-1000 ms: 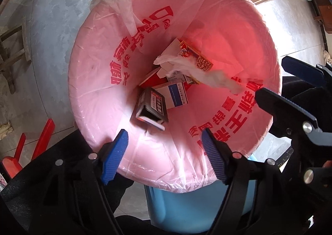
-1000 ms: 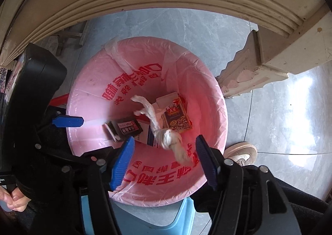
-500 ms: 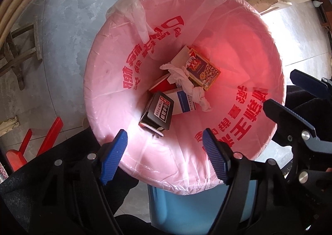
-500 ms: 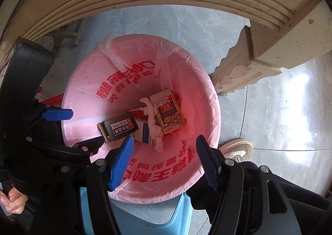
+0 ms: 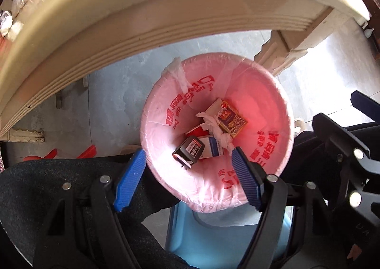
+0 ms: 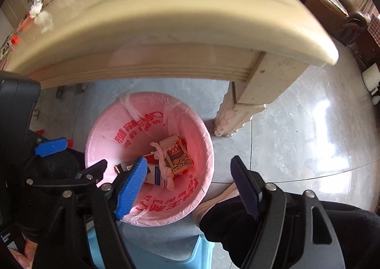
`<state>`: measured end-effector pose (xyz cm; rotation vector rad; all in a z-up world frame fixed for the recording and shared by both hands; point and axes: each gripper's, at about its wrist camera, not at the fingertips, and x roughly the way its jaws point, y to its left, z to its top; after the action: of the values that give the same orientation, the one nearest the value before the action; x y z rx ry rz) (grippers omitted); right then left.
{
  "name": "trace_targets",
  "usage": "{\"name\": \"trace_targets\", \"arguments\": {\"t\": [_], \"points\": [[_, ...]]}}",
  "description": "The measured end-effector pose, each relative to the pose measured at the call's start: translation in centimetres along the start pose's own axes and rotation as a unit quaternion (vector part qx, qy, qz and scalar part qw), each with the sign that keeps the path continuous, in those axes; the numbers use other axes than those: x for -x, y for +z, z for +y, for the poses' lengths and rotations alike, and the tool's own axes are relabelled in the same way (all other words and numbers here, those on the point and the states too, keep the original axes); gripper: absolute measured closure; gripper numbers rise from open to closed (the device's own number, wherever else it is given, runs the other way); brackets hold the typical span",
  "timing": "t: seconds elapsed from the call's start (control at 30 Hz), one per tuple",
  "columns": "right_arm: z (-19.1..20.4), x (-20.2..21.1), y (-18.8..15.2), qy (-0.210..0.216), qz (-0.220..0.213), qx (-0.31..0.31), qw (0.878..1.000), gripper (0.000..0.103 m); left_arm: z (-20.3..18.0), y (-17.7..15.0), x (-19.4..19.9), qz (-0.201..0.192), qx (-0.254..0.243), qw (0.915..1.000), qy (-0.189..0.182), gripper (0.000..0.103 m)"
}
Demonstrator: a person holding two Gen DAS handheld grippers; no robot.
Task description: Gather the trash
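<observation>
With the left gripper [image 5: 187, 183] and the right gripper [image 6: 190, 188] both wide-jawed and empty above the pink-lined bin [image 6: 104, 131], where a twisted tissue [image 6: 163, 164] lies among 3 or so boxes, this drop looks done, so next comes fetching scraps from the table [image 6: 166, 38].

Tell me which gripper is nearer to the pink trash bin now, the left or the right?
Left, though only slightly. The left gripper hovers open just above the near rim of the pink trash bin. The right gripper is also open but higher and offset toward the bin's right side.
</observation>
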<state>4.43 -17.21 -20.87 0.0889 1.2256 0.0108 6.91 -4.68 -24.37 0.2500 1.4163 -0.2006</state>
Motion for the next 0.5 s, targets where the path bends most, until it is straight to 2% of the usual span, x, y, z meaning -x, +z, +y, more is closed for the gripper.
{"name": "trace_targets", "arguments": {"t": [0.1, 0.2, 0.37, 0.5], "points": [[-0.2, 4.0, 0.0, -0.004, -0.051, -0.003, 0.999, 0.018, -1.4, -0.5, 4.2, -0.053, -0.003, 0.9986, 0.007, 0.03], [-0.3, 8.4, 0.1, -0.016, -0.111, -0.002, 0.994, 0.018, -2.8, -1.2, 8.5, -0.112, -0.003, 0.9936, 0.015, 0.026], [-1.5, 16.5, 0.1, -0.053, -0.226, -0.014, 0.973, 0.007, -2.9, -2.2, 14.6, -0.186, 0.03, 0.982, 0.015, 0.024], [-2.2, 21.0, -0.4, -0.089, -0.272, -0.006, 0.958, 0.007, -2.1, -3.1, 18.5, -0.232, 0.058, 0.9708, 0.025, 0.022]]}}
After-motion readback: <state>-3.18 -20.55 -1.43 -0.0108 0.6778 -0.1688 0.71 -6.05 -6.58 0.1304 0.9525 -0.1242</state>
